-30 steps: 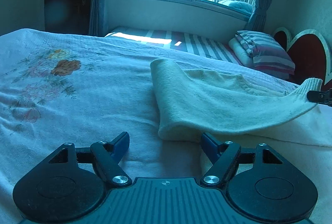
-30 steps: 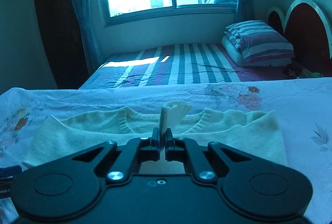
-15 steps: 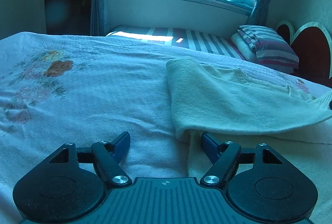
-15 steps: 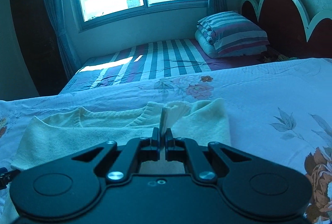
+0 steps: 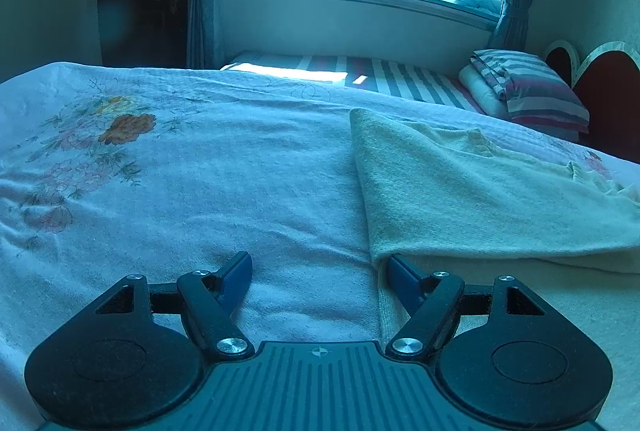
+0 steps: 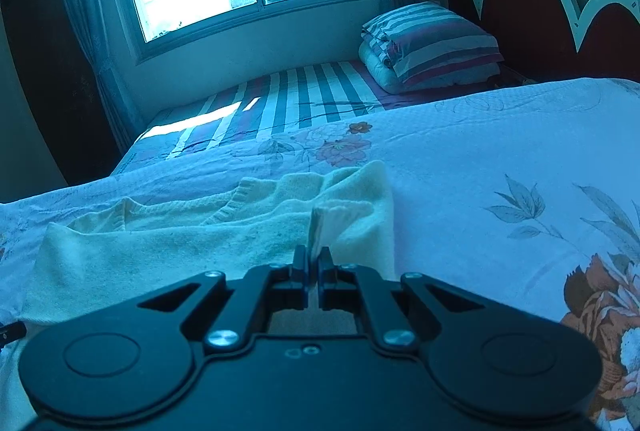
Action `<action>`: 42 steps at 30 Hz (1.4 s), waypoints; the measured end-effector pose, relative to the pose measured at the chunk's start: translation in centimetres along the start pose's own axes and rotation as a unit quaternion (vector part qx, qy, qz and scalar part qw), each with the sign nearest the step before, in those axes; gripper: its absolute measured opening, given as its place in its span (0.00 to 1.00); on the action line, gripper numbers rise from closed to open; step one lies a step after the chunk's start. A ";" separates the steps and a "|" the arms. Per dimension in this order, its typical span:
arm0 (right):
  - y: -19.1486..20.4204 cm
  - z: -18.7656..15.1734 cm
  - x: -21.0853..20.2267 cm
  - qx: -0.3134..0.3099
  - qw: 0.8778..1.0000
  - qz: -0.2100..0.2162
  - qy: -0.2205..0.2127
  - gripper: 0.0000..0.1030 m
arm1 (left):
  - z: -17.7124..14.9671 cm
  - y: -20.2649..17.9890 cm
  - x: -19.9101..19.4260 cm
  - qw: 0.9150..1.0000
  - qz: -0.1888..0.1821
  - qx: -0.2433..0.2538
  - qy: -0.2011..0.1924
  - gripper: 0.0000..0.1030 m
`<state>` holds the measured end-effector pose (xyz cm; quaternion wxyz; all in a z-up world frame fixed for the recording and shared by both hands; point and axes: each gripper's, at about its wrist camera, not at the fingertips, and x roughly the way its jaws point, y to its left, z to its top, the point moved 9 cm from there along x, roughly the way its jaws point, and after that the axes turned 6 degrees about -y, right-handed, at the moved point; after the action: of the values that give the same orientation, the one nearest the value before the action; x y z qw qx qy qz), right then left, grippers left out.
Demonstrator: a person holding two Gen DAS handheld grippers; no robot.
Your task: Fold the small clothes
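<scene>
A cream knitted sweater (image 5: 472,191) lies on the floral bedspread (image 5: 180,191), with one side folded over its body. My left gripper (image 5: 318,273) is open and empty, low over the bedspread at the sweater's near left corner; its right finger touches the folded edge. In the right wrist view the sweater (image 6: 192,243) lies spread with its neckline toward the window. My right gripper (image 6: 314,257) is shut on a ribbed cuff of the sweater (image 6: 320,223), held just above the garment's right side.
A second bed with a striped sheet (image 6: 288,99) stands under the window. A striped pillow stack (image 6: 432,43) lies by the dark red headboard (image 6: 532,19). The floral bedspread stretches to the right (image 6: 500,167) of the sweater.
My right gripper has carried the cuff to the right across the sweater, laying the sleeve over the body. My left gripper stays open and has drifted slightly left of the garment's corner.
</scene>
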<state>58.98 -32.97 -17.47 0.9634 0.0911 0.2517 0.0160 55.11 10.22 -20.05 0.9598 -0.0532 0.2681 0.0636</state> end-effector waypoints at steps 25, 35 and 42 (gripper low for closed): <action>-1.7 -3.1 -1.7 0.055 0.998 -0.015 0.021 0.04 | 0.1 0.3 0.0 1.000 0.000 0.001 0.003 0.73; -1.7 0.9 -2.8 -0.001 0.999 0.002 -0.039 0.13 | 6.5 -1.8 -0.2 0.997 -0.055 0.020 -0.050 0.73; 0.8 0.5 1.5 -0.062 0.998 0.020 -0.009 0.11 | 7.3 -8.2 5.7 0.989 -0.134 0.060 -0.020 0.73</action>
<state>60.53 -32.20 -17.58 0.9688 0.0366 0.2398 0.0502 64.86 3.70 -16.22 0.9663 -0.0299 0.2428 -0.0802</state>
